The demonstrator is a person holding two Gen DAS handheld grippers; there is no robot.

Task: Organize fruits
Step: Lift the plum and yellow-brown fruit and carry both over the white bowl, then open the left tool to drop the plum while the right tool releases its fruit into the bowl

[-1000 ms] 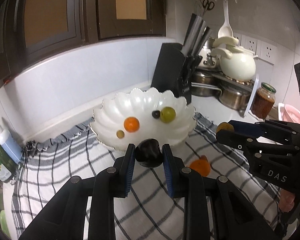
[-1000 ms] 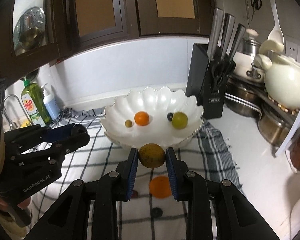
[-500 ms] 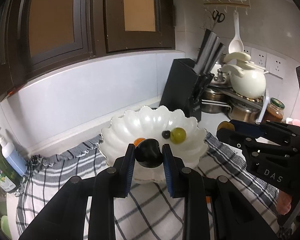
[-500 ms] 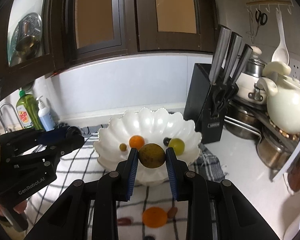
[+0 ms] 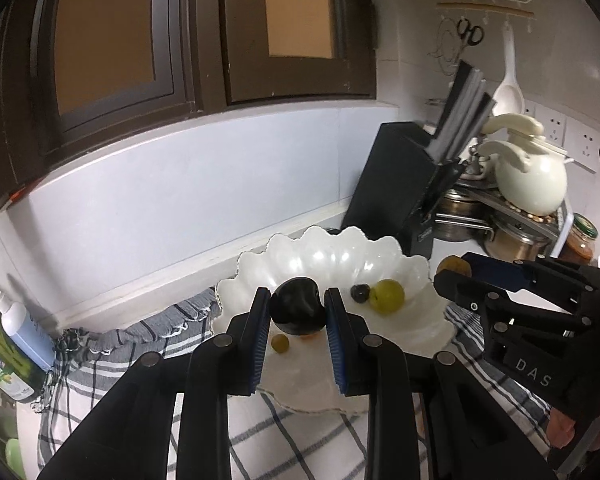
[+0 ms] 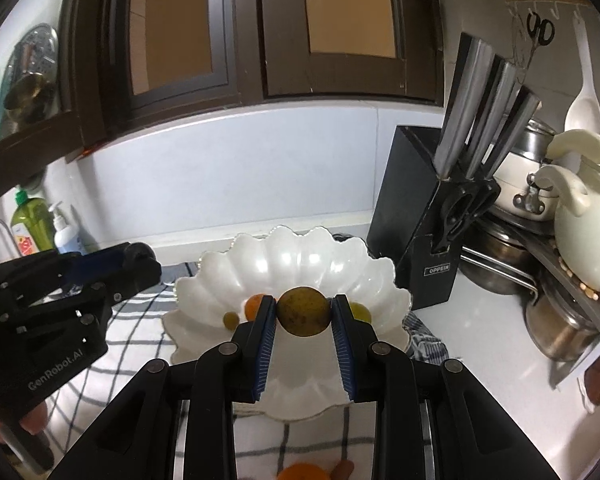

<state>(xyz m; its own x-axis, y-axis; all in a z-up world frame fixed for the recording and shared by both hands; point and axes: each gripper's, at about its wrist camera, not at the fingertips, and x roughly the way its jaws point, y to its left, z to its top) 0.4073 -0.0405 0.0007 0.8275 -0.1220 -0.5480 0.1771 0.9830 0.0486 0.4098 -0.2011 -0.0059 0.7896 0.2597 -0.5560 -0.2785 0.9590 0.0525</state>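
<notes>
My left gripper (image 5: 297, 309) is shut on a black round fruit (image 5: 298, 311) and holds it over the white scalloped bowl (image 5: 332, 258). My right gripper (image 6: 303, 312) is shut on a brownish-yellow round fruit (image 6: 303, 310) above the same bowl (image 6: 296, 260). In the bowl lie a green grape (image 5: 387, 296), a dark berry (image 5: 359, 293), a small olive-coloured fruit (image 5: 279, 344) and an orange fruit (image 6: 253, 305), partly hidden. Another orange fruit (image 6: 300, 472) lies on the checked cloth in front of the bowl.
A black knife block (image 6: 432, 220) stands right of the bowl. Pots and a cream teapot (image 6: 584, 236) crowd the right counter. Soap bottles (image 5: 16, 332) stand at the left. A checked cloth (image 5: 300, 440) covers the counter under the bowl.
Both grippers have moved forward and up with their fruits, from in front of the bowl to over it. The bowl looks nearer and lower in both views.
</notes>
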